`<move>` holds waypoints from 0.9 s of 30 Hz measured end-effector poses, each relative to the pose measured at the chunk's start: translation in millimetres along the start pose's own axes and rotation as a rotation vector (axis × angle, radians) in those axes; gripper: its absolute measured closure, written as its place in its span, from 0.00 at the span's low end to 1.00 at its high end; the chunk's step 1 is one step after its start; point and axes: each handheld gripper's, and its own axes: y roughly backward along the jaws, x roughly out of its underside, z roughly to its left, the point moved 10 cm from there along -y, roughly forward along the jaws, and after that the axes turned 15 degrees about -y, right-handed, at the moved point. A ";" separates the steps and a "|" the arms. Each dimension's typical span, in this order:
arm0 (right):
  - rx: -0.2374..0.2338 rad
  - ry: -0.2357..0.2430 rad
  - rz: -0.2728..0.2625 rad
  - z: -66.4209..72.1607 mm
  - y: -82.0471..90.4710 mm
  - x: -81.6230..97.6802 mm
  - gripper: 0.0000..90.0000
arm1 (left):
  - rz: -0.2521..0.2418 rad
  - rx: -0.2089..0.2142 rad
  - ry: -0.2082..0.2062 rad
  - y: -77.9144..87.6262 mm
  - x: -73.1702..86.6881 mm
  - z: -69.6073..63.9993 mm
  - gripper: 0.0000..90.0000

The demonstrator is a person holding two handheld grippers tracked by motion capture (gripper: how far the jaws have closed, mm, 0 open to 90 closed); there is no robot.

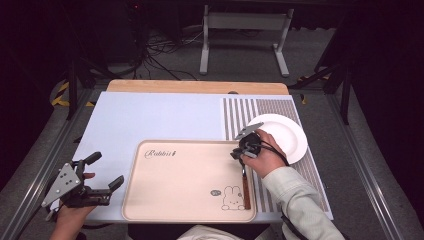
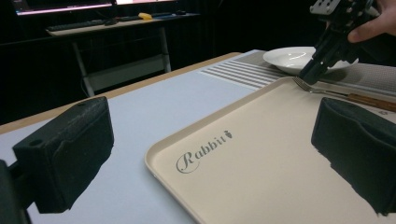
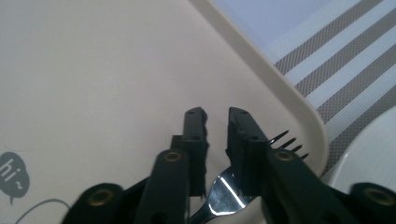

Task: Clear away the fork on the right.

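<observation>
Right gripper (image 1: 239,151): you hold it at the tray's right edge, about 3 o'clock from the tray's middle, tips down over the fork's head. In the right gripper view its jaws stand slightly apart, with the fork's neck under the gap; the pads do not press on it.
Fork (image 1: 245,186): it lies on the tray along the right rim, wooden handle toward you at 6 o'clock, tines (image 3: 287,140) toward 12 o'clock, near the rim's corner.
Tray (image 1: 165,200): beige, printed with "Rabbit" and a rabbit, on the pale blue mat in front of you.
Left gripper (image 1: 106,170): you hold it at 9 o'clock from the tray, off its left edge, jaws wide apart and holding nothing.
Plate (image 1: 287,137): white, on the striped mat at 2 o'clock from the tray, just beyond your right hand (image 1: 265,159).
</observation>
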 end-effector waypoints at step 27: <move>-0.095 0.085 -0.384 16.3 75.9 -26.2 0.18 | -0.004 -0.006 0.007 0.0 -0.3 0.6 0.00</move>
